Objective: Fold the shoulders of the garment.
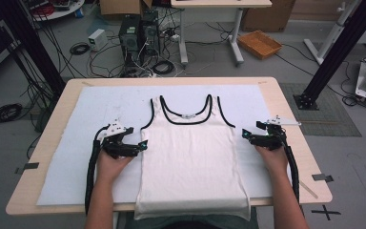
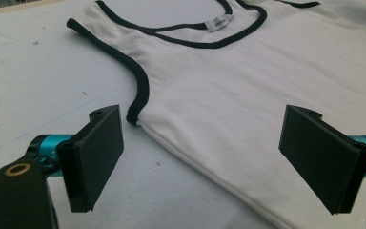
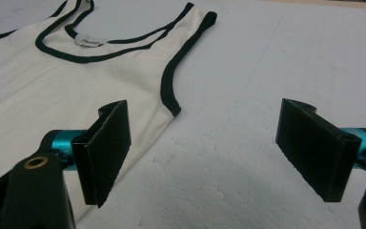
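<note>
Tank top: we see the white tank top lying flat and face up in the middle of the high view, neckline toward the top of the frame, hem hanging over the table's near edge at the bottom.
Trim: black binding runs round the neck and armholes; a small label sits inside the back of the neck.
Left gripper: our left gripper sits at centre left, just beside the shirt's side seam below the armhole; its jaws stand wide apart, nothing between the pads.
Right gripper: our right gripper sits at centre right, just beside the opposite side seam, jaws likewise wide and empty.
Step in hand: we judge this to be the approach before pinching both side edges, probably to fold.
Doing it well: we should slide one jaw under the seam and one over it, catch both fabric layers, grip at matching heights on each side, and lift evenly so the cloth does not skew.
Underlay: a white sheet covers the wooden table.
Hard to tell: whether the lower jaws touch the sheet; the label's print is unreadable.
Cut off: the hem's full drop passes out of the bottom of the frame.
</note>
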{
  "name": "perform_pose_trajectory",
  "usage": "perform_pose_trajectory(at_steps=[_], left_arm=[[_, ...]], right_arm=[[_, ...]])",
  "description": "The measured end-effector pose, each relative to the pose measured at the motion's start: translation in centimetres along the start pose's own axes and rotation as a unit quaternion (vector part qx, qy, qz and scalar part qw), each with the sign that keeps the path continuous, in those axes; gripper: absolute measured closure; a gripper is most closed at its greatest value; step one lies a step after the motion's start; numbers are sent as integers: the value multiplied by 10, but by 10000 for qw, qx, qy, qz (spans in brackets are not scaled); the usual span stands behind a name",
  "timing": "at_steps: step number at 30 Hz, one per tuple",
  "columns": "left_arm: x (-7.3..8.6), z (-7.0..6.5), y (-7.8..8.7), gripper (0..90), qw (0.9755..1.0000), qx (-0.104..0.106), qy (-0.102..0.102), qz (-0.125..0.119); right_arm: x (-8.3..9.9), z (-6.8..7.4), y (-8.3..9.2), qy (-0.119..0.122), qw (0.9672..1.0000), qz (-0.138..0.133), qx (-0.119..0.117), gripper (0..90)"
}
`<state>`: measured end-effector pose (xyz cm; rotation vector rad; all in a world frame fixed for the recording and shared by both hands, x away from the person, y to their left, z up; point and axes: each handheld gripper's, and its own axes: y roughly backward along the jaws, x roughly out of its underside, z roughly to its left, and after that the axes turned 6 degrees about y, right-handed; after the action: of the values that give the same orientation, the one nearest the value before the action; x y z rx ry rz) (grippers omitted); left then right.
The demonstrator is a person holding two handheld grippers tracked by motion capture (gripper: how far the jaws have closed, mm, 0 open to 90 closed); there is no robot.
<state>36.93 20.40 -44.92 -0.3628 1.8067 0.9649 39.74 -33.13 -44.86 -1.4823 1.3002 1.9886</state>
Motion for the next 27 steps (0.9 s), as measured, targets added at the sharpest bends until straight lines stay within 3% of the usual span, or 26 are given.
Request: perform_pose_trajectory(at_steps=[6, 12, 16, 22, 25, 27], left_arm=[[0, 3, 1, 151, 9999, 14, 133, -25], [0, 0, -1, 151, 10000, -48, 19, 53], [-1, 3, 0, 151, 9999, 30, 157, 38], [-1, 1, -1, 151, 9999, -9, 77, 72], [0, 2, 0, 151, 10000, -16, 77, 18], [0, 1, 0, 151, 10000, -24, 85, 1]], right_arm=[[0, 0, 0, 0, 10000, 24, -50, 195], [-1, 2, -1, 110, 9999, 70, -33, 195], [0, 0, -1, -5, 10000, 36, -36, 195], [-1, -1, -2, 34, 9999, 81, -108, 195], [-7, 0, -1, -130, 9995, -19, -286, 195], [-10, 1, -2, -95, 9996, 45, -252, 195]])
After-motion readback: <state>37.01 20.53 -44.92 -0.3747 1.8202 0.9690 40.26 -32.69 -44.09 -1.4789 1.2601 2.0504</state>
